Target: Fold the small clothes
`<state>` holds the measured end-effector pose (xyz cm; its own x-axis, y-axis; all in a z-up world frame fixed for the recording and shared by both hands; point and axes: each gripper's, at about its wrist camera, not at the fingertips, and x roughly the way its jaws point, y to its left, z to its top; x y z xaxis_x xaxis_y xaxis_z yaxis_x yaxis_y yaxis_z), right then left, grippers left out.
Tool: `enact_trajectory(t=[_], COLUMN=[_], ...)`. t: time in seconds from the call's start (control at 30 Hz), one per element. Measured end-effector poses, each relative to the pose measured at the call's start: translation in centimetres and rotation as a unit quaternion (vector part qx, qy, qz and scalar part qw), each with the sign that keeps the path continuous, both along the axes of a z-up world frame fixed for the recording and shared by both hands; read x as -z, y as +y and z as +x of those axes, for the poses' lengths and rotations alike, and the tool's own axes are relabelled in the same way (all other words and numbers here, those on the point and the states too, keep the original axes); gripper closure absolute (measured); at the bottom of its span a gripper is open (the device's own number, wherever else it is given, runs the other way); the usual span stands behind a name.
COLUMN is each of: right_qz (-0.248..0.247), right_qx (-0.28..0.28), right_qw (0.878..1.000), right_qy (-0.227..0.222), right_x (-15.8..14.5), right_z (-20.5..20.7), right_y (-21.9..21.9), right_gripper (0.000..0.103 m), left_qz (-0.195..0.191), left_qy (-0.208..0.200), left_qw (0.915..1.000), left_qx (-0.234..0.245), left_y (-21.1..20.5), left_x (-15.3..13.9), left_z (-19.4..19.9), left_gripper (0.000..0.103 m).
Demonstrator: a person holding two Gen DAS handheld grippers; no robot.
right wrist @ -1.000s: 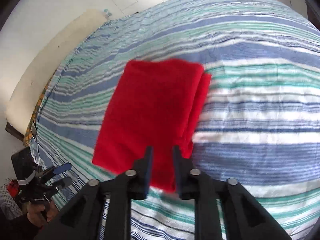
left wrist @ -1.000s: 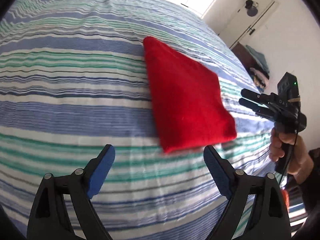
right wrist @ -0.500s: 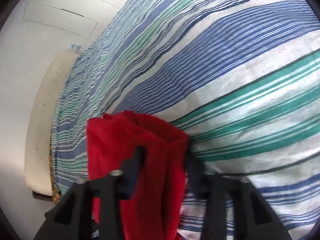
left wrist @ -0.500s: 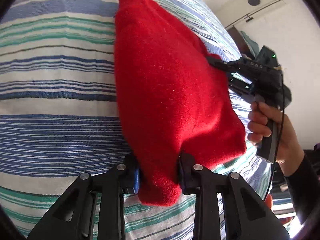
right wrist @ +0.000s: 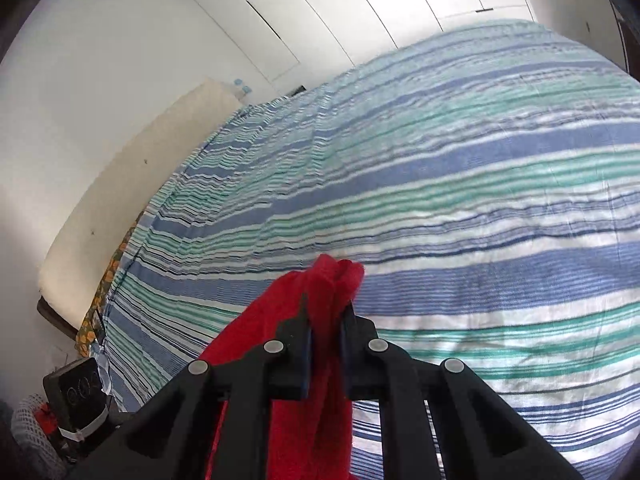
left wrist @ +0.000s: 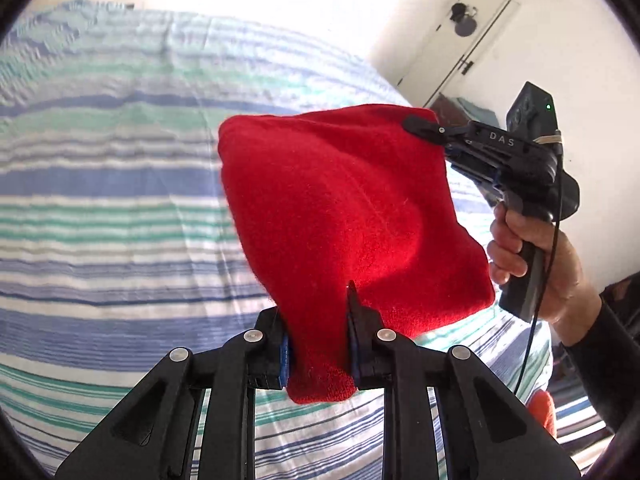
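Observation:
A folded red cloth hangs in the air above the striped bed. My left gripper is shut on its near lower corner. My right gripper is shut on its far right corner, seen from the left wrist view with the person's hand on the handle. In the right wrist view my right gripper pinches a bunched edge of the red cloth, and the rest of the cloth hangs down behind the fingers.
The blue, green and white striped bedcover fills both views. A cream headboard and white wall panels stand at the far side. A door and a shelf with clothes are at the right.
Both grippers have closed on the red cloth, which lay flat on the bed, and have lifted it clear of the bedcover.

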<state>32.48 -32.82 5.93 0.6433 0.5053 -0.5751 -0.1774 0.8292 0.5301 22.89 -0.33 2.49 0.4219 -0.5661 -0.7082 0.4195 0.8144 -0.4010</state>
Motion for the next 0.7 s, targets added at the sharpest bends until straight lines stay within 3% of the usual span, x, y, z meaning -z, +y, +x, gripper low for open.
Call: enact_trajectory(t=[0.1,0.17,0.2,0.23,0.27,0.33,0.37,0.5,0.6,0.7], right_qz=[0.011,0.012,0.013,0.005,-0.012,-0.045,-0.055,-0.090,-0.141,-0.179], right_qx=[-0.008,-0.013,-0.017,-0.017,-0.009,0.015,0.028,0.044,0.037,0.045], right_qw=[1.000,0.999,1.000,1.000,1.000,0.997,0.997,0.994,0.988,0.981], right_qy=[-0.029,-0.027,-0.015,0.005,0.027,0.055,0.056,0.051,0.054,0.064], right_x=[-2.4,-2.6,-2.1,-1.2,-0.2,1.7,2.1,2.1,1.4,0.7], right_z=[0.2,0.8,1.2,1.7,2.0,1.6,0.8,-4.4,-9.1,-13.5], right_y=[0.9,1.6,1.8,2.1,2.2,1.6,1.1,-0.2,0.5,1.6], right_gripper=[0.092,0.092,0.090,0.086,0.080,0.038,0.036,0.035,0.024,0.015], left_qz=[0.001,0.013,0.032,0.056,0.079,0.128,0.138,0.158,0.184,0.213], left_qy=[-0.017,-0.014,-0.008,-0.001,0.001,0.009,0.013,-0.010,-0.050,-0.087], left_qw=[0.9999,0.9997,0.9992,0.9978,0.9959,0.9902,0.9887,0.9848,0.9774,0.9657], left_qx=[-0.004,-0.014,-0.023,-0.035,-0.044,-0.056,-0.056,-0.071,-0.091,-0.121], left_y=[0.3,0.1,-0.1,-0.2,-0.1,0.3,0.7,1.9,1.6,1.0], left_x=[-1.2,-0.3,0.7,2.2,3.4,5.9,6.6,5.2,2.7,0.1], left_z=[-0.5,-0.7,-0.6,-0.5,-0.4,-0.9,-1.5,-4.0,-5.6,-7.4], left_gripper=[0.082,0.073,0.059,0.037,0.029,0.028,0.028,0.021,0.007,0.005])
